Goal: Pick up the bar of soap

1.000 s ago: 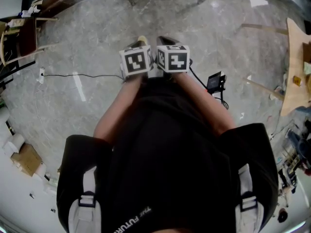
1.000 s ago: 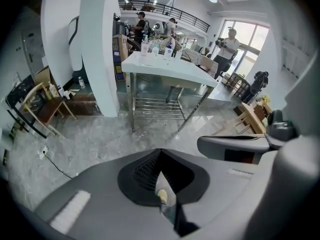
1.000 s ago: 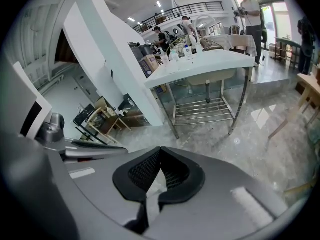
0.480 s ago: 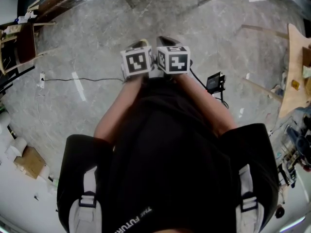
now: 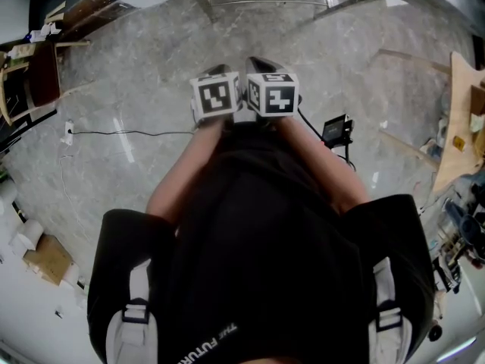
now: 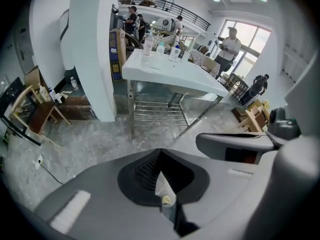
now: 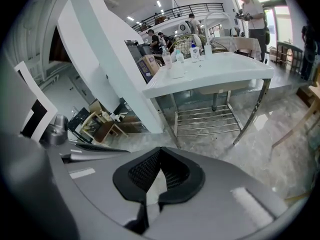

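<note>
while left gripper [image 6: 159, 156] and right gripper [image 7: 160, 154] hang over the floor [image 5: 151, 67], their fingers [image 6: 145, 171] are clenched empty.

Too small to identify: bottles [image 6: 161, 46] on the far table [image 6: 170, 76], itself cropped by head view's top edge.

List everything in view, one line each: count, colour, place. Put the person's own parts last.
white rectangular table with steel legs and rack shelf: one, white, ahead of both tools
plastic bottles: several, clear and white, on the tabletop
square column: one, white, left of the table
marbled stone floor: grey, underfoot
thin cable: one, black, on the floor at left
cardboard box: one, brown, lower left floor
left tool: grey, black pads, jaws together
right tool: grey, black pads, jaws together
</note>
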`<control>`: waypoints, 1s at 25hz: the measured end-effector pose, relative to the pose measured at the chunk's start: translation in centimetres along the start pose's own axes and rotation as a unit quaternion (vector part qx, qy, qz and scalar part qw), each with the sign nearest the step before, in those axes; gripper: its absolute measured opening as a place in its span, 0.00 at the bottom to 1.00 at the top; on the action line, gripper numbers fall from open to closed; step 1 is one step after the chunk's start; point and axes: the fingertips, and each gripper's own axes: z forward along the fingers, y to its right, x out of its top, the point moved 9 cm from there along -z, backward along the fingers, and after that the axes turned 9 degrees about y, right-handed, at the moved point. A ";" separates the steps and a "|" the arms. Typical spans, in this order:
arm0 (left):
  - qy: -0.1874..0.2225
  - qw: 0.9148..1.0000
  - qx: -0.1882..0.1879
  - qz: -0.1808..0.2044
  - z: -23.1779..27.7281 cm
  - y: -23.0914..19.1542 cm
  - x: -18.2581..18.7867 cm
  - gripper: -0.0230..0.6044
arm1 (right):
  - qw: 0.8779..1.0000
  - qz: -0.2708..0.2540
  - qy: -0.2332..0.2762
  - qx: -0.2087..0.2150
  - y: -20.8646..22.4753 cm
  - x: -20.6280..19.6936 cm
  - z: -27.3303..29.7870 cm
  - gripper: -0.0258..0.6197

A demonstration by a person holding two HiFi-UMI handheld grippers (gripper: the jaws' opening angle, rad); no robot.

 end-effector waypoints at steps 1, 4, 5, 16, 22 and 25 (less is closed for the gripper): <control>0.001 1.000 0.001 0.001 0.1 -0.6 0.4 0.03 | 1.000 -0.001 0.002 0.000 -0.4 0.4 0.5 0.06; 0.004 1.000 -0.004 0.003 0.6 -1.9 1.7 0.03 | 1.000 -0.003 0.006 0.000 -1.4 1.4 1.6 0.06; 0.005 1.000 -0.006 0.004 0.8 -2.3 2.1 0.03 | 1.000 -0.002 0.007 0.001 -1.7 1.8 2.0 0.06; 0.018 1.000 -0.014 0.004 1.8 -5.3 5.6 0.03 | 1.000 -0.010 0.020 -0.003 -3.6 4.4 5.1 0.06; 0.023 1.000 -0.014 0.015 1.9 -5.7 6.3 0.03 | 1.000 -0.004 0.028 -0.009 -3.9 4.8 5.1 0.06; 0.024 0.999 -0.017 0.013 1.8 -5.9 6.3 0.03 | 0.999 -0.007 0.034 -0.008 -4.2 5.0 4.9 0.06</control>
